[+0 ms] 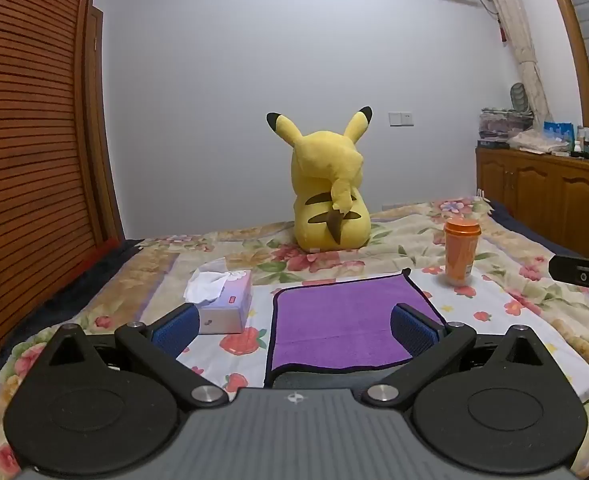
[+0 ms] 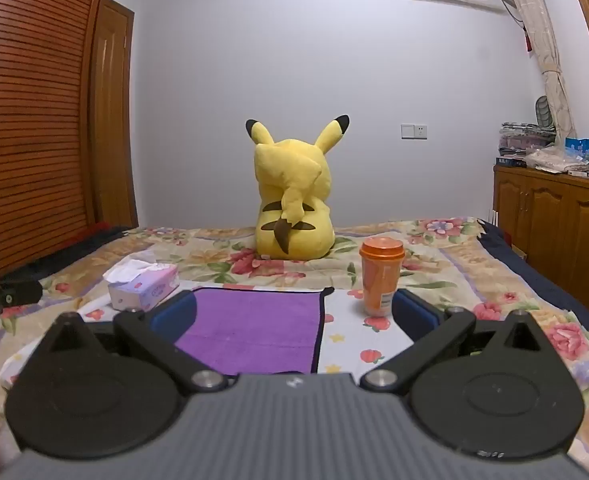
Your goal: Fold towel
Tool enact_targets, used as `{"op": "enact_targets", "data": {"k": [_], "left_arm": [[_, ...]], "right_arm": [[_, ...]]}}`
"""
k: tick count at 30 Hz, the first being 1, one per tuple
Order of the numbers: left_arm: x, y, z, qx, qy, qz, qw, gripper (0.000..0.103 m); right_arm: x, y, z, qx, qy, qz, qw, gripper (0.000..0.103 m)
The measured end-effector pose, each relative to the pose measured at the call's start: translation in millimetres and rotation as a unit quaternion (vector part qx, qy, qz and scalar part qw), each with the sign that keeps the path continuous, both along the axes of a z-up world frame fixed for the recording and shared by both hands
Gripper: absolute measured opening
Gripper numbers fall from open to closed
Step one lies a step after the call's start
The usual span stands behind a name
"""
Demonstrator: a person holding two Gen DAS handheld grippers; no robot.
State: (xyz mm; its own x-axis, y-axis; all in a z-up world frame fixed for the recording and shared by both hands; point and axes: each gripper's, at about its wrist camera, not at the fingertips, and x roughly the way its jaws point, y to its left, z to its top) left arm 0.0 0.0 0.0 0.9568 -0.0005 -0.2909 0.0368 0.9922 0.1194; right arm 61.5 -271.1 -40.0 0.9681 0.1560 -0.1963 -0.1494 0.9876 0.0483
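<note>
Purple towel lay flat on the floral bedspread, just nearer than the tissue box and beside it on the right; a fold line ran across its nap, so it seemed already doubled once, though I could not confirm layers. Plush microfibre, dark bound hem, rounded corners; should drape limp and need both near corners lifted together.

Left gripper hovered low over the towel's near edge, jaws spread wide, holding nothing. Right gripper likewise splayed and empty, straddling the towel's right hem. Probably poised this way to pinch the edge farthest from the tissue box.

Orange lidded cup, hard and smooth, stood beyond the towel's far right corner, on the far side from the tissue box: a tipping risk. Yellow plush toy sat well behind the tissue box.
</note>
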Motion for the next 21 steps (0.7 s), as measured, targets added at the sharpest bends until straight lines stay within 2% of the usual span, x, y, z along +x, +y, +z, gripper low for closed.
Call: {"op": "enact_targets", "data": {"k": [21], "left_arm": [[0.0,0.0,0.0,0.001,0.001,0.0,1.0,0.103]], "right_arm": [[1.9,-5.0,-2.0,-0.002,0.001,-0.002,1.0,0.103]]}}
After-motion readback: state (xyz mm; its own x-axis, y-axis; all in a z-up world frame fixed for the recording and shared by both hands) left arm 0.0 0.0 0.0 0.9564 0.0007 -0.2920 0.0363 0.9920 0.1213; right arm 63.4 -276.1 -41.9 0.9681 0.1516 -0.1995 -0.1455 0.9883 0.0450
